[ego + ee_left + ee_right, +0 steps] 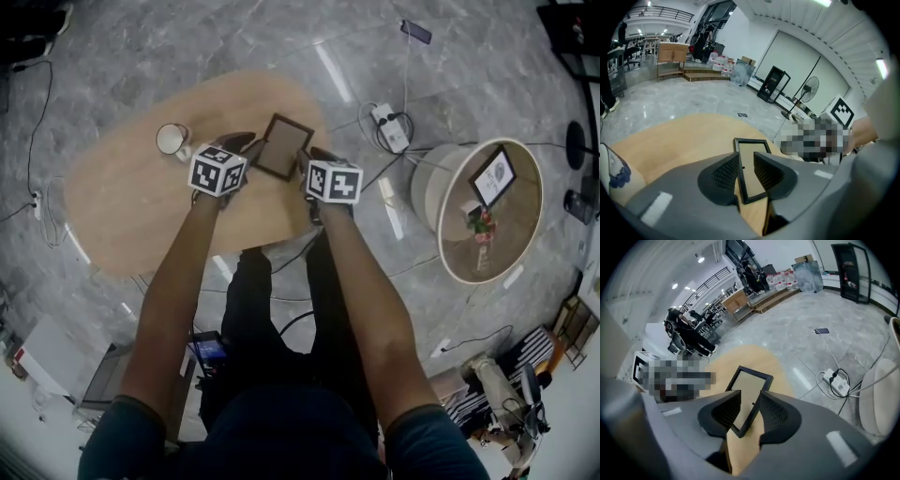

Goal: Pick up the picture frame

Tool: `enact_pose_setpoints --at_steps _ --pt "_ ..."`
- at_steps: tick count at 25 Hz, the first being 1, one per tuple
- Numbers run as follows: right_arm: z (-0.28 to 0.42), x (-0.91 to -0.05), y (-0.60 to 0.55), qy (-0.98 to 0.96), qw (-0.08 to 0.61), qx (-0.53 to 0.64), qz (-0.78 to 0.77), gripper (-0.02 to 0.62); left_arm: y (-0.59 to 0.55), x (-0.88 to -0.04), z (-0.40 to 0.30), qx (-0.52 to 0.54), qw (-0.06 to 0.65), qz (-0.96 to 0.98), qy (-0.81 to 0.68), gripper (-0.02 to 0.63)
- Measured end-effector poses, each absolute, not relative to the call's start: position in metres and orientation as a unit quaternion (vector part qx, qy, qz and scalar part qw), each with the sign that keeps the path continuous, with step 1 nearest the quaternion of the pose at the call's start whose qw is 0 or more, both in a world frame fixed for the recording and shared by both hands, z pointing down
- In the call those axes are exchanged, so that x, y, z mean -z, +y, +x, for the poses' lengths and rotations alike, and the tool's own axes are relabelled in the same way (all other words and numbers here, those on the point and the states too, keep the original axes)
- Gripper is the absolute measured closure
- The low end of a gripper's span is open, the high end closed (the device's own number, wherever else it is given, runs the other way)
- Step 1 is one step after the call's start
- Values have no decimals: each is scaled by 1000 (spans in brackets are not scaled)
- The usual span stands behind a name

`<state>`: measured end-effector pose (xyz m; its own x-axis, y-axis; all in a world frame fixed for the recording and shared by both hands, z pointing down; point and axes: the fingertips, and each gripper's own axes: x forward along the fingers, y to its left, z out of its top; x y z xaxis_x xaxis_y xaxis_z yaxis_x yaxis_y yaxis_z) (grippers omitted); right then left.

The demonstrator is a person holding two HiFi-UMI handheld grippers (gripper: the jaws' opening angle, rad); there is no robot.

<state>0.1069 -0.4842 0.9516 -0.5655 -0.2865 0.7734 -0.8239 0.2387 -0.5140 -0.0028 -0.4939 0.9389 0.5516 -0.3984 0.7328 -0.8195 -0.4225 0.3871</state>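
Head view: white mug (172, 139) is sitting on the counter (131, 211) at left. Left gripper (746, 167) is keeping its jaws spread, not pinching. The picture frame (284, 146) is lying flat on the counter, its left edge showing between them. Right gripper (750, 411) is likewise spread over the frame's right edge, pads not pressing.

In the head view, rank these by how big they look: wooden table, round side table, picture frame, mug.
1. wooden table, clearly largest
2. round side table
3. picture frame
4. mug, somewhat smaller than the frame; both lie on the same table, so the comparison is fair
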Motion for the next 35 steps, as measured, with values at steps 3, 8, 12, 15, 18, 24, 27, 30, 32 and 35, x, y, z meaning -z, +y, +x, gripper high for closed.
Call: enact_pose_setpoints --at_steps 3,8,12,15,18,24,27,30,32,35 --pt "104 -969 -485 -732 282 -494 374 488 -497 -958 -2 -285 382 792 -382 517" --pt "101 -989 -489 -722 291 -502 378 488 -502 -983 0 -296 390 786 -378 508" --pt "100 -1000 -489 -715 292 -506 385 488 -500 -999 2 -306 397 782 -371 503" --pt "99 -1001 -490 -717 286 -504 388 488 -500 -1002 3 -300 402 781 -372 508" --pt "98 -996 -488 -718 275 -509 387 480 -494 -999 14 -296 406 786 -359 498" --pt "96 -956 -491 -749 269 -464 389 480 -488 -965 12 -286 386 796 -368 506" --pt "96 -923 -495 -766 255 -434 401 480 -488 -929 13 -281 354 810 -374 506" --pt "94 -876 -500 -788 237 -395 409 480 -488 -885 12 -274 316 824 -382 506" --pt "90 -840 -504 -805 227 -363 411 480 -491 -851 8 -261 293 832 -392 508" --pt "87 -785 -507 -825 214 -320 413 480 -493 -795 5 -238 262 842 -407 512"
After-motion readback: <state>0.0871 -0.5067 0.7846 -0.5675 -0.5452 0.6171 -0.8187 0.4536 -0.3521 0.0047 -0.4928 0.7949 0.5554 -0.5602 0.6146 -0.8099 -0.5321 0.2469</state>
